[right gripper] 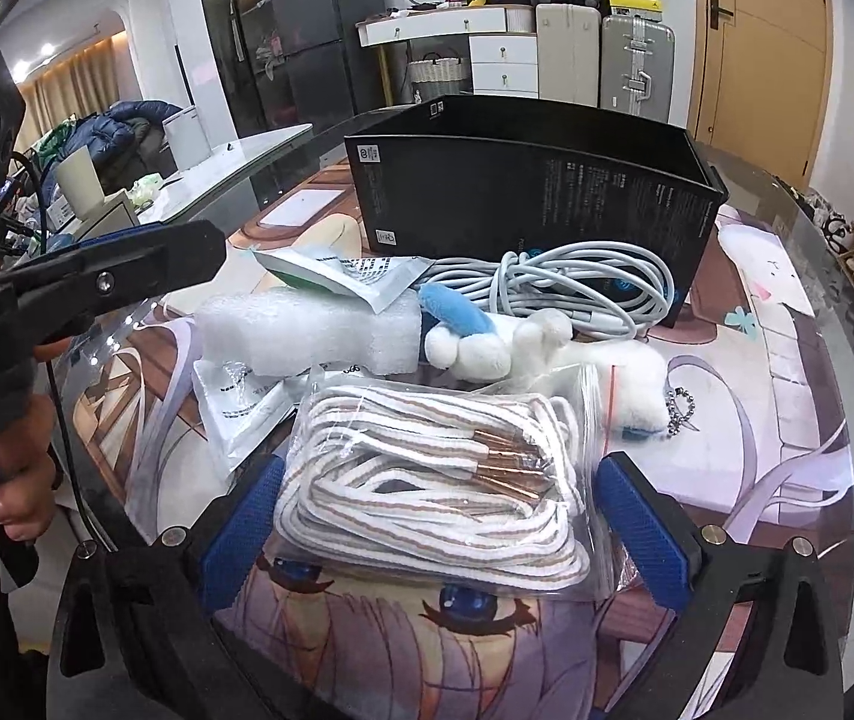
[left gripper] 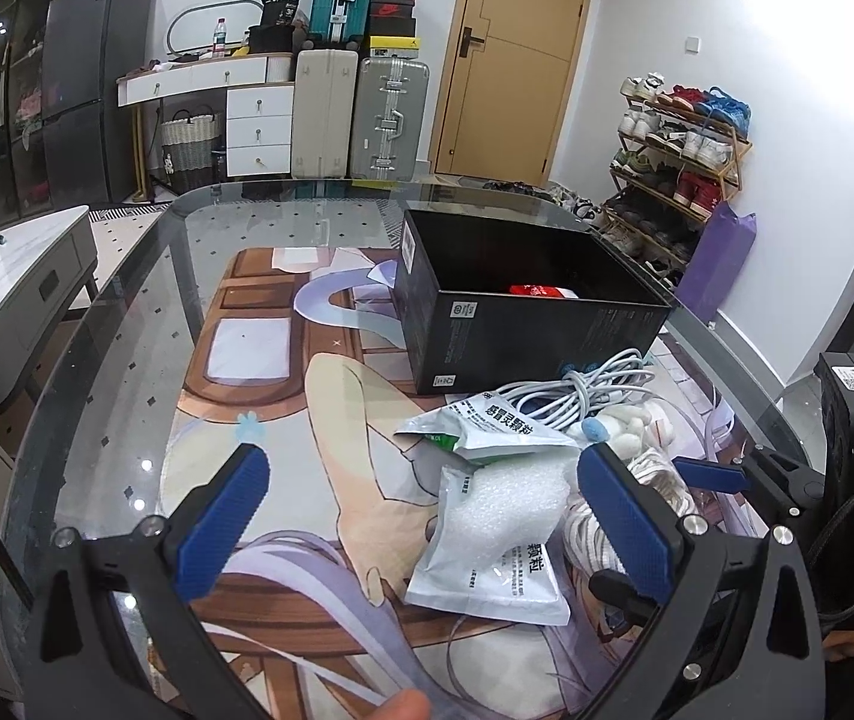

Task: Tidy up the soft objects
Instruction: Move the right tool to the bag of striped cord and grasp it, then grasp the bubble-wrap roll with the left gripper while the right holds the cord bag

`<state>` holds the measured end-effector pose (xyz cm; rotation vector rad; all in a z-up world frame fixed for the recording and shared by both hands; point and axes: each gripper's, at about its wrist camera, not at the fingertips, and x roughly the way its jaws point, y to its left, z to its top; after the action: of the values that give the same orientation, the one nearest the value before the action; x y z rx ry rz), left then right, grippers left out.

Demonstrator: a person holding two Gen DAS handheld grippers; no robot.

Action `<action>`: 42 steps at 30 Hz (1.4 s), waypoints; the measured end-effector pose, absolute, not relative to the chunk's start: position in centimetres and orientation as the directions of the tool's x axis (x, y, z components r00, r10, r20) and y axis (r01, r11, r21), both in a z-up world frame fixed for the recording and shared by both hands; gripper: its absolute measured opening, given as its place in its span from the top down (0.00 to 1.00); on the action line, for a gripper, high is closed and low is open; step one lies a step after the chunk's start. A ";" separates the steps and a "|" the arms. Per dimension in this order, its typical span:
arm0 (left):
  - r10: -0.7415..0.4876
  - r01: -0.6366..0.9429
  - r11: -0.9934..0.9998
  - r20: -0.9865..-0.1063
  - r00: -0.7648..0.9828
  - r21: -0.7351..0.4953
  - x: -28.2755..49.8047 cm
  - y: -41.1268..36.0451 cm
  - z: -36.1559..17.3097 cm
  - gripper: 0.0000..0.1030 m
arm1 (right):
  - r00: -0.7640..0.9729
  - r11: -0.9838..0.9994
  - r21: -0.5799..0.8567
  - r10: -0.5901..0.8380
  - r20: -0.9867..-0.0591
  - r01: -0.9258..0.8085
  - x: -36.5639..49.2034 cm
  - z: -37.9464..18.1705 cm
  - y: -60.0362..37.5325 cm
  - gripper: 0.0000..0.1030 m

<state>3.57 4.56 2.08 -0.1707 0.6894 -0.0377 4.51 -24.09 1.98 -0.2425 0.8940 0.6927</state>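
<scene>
A clear zip bag of white striped shoelaces (right gripper: 427,480) lies between the wide-open fingers of my right gripper (right gripper: 445,516), which holds nothing. Behind the bag lie a white plush toy with a blue part (right gripper: 547,342), a white foam piece (right gripper: 306,336), medicine sachets (right gripper: 342,276) and a coiled grey cable (right gripper: 577,288). The open black box (left gripper: 523,306) stands behind the pile with a red item (left gripper: 538,290) inside. My left gripper (left gripper: 420,516) is open and empty, its fingers either side of a sachet and the foam piece (left gripper: 505,504). The right gripper shows at the right of the left wrist view (left gripper: 721,474).
The glass table (left gripper: 126,312) carries a printed anime mat (left gripper: 282,360). A low grey cabinet (left gripper: 12,294) stands to the left. Suitcases (left gripper: 360,114), drawers (left gripper: 258,126), a door (left gripper: 517,54) and a shoe rack (left gripper: 679,150) stand behind the table.
</scene>
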 end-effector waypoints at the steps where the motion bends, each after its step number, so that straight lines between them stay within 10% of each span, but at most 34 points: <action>1: -0.091 -0.021 0.986 -0.630 0.771 -0.168 3.6 4.5 2.0 0.00 | 0.429 0.761 0.084 0.449 -0.784 -0.643 4.5 2.0 -24.1 0.01; 42: -0.141 0.037 0.985 -0.655 0.743 -0.170 3.7 3.2 1.3 0.00 | 0.510 0.763 0.126 0.535 -0.674 -0.634 2.5 3.9 -28.6 0.14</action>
<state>3.66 3.23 1.31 -0.1499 0.7281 -0.0981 2.53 -28.59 3.88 -0.1437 0.7588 0.7069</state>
